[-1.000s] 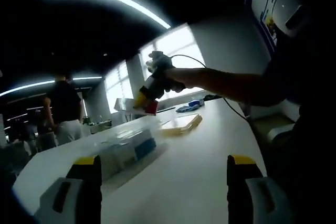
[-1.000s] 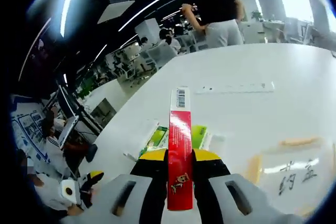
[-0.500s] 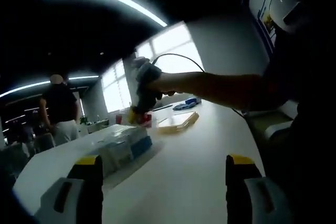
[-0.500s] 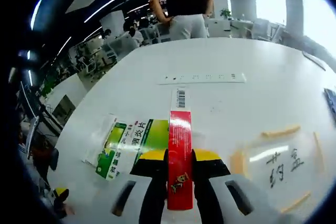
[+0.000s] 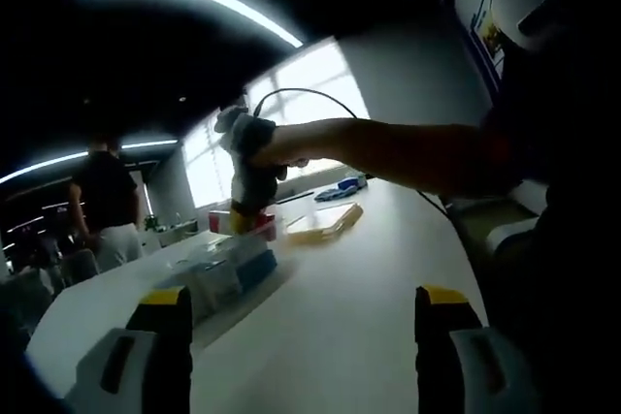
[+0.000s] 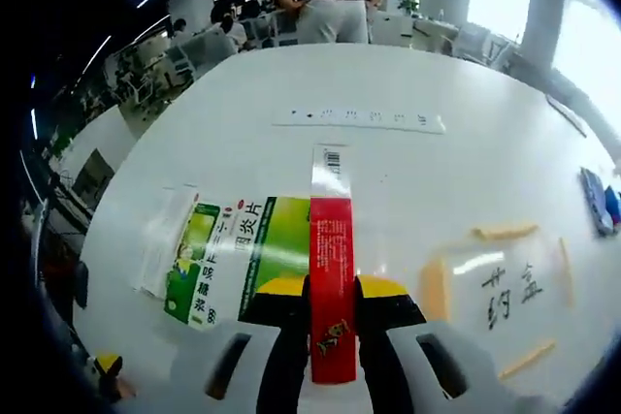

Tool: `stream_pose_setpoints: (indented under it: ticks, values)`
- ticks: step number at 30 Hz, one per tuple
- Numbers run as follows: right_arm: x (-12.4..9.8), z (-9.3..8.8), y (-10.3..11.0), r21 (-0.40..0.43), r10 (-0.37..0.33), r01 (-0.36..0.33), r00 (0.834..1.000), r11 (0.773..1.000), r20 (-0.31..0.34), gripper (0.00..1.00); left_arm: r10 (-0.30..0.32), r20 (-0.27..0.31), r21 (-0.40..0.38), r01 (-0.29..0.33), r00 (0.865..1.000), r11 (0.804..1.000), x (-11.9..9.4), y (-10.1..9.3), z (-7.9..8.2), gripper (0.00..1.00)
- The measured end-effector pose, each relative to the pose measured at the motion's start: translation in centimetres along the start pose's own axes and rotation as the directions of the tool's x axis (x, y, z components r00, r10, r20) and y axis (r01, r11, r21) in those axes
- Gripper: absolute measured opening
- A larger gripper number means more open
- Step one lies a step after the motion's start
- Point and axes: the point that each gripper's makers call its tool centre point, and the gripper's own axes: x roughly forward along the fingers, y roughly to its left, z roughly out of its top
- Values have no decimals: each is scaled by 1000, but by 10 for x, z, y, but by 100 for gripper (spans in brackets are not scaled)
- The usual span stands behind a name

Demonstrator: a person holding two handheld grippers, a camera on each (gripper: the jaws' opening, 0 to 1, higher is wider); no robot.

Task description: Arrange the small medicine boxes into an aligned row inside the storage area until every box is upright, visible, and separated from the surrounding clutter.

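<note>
Lowered toward the green boxes since before, the red box is clamped upright in the right gripper jaws. Left gripper jaws are held wide, empty. Light, crushable card; its narrow sides are best gripped.

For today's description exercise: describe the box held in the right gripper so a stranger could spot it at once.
On the white table, find the right gripper, shut near the view's bottom edge. The red box stands out from its jaws, long and narrow with a white barcoded end, unlike the flat green box beside it.
</note>
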Motion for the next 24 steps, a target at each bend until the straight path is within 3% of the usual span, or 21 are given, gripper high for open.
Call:
stream_pose_setpoints:
  ticks: [1, 4, 6, 10, 13, 17, 21, 24]
  values:
    - [1, -4, 1, 18, -5, 5, 999, 1000, -44, 15, -2, -4, 2, 2, 1000, 1000, 0, -1, -1, 95]
    - [2, -5, 1, 22, -10, 11, 998, 1000, -63, 15, -3, -5, 3, 3, 1000, 1000, 0, -1, -1, 95]
    - [2, -6, 2, 55, -11, 18, 992, 998, -125, 15, -1, -6, 2, 1, 1000, 1000, 0, 0, -1, 95]
    - [-2, -15, 3, 103, 28, -2, 967, 995, -253, 15, 0, -5, 1, 0, 1000, 1000, 0, 0, -1, 95]
    - [-3, -19, 3, 97, 24, 5, 954, 995, -297, 15, -3, -6, 0, 3, 1000, 1000, 0, 0, -1, 95]
    - [-1, -13, 1, 80, 23, 2, 950, 997, -310, 16, -8, -9, 0, 8, 1000, 1000, 0, -1, -2, 95]
    - [3, -5, 2, 24, 47, -43, 966, 999, -254, 20, -3, -4, -3, 3, 1000, 1000, -1, 0, -1, 95]
    - [6, -4, 6, 37, 72, -65, 965, 997, -251, 25, -6, -7, -3, 6, 1000, 1000, 0, 0, -2, 95]
